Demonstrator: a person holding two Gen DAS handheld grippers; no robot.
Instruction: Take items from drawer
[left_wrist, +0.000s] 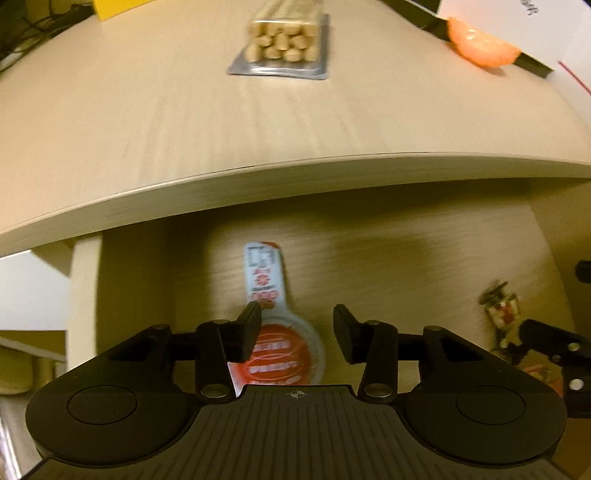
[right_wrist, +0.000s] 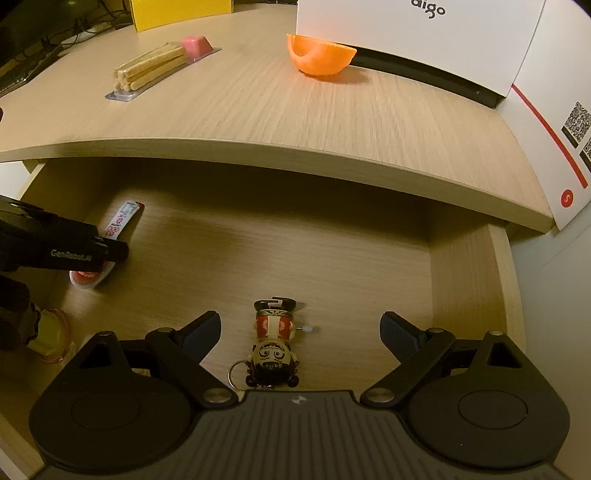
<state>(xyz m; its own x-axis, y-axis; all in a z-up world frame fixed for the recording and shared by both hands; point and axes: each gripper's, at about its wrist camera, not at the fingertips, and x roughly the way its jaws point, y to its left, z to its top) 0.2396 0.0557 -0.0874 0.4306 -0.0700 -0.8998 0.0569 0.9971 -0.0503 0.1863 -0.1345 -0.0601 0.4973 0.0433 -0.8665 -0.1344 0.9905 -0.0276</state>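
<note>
The drawer (right_wrist: 461, 295) stands pulled out under the desk edge. A white and orange packet (left_wrist: 284, 354) lies flat on its floor at the left. My left gripper (left_wrist: 297, 321) hovers right over the packet's round end, open, with its left pad overlapping the packet's edge. In the right wrist view one of its fingers (right_wrist: 114, 253) covers the middle of the packet (right_wrist: 122, 218). A small figurine keychain (right_wrist: 275, 343) lies on its back near the drawer's front. My right gripper (right_wrist: 301, 321) is open wide above it, and neither pad touches it.
On the desk top (right_wrist: 258, 110) lie a clear pack of biscuit sticks (right_wrist: 155, 66) and an orange half-bowl (right_wrist: 321, 55). Behind them stand a white box (right_wrist: 406, 29) and a yellow box (right_wrist: 177, 11). A yellowish clear item (right_wrist: 51, 332) sits in the drawer's front left corner.
</note>
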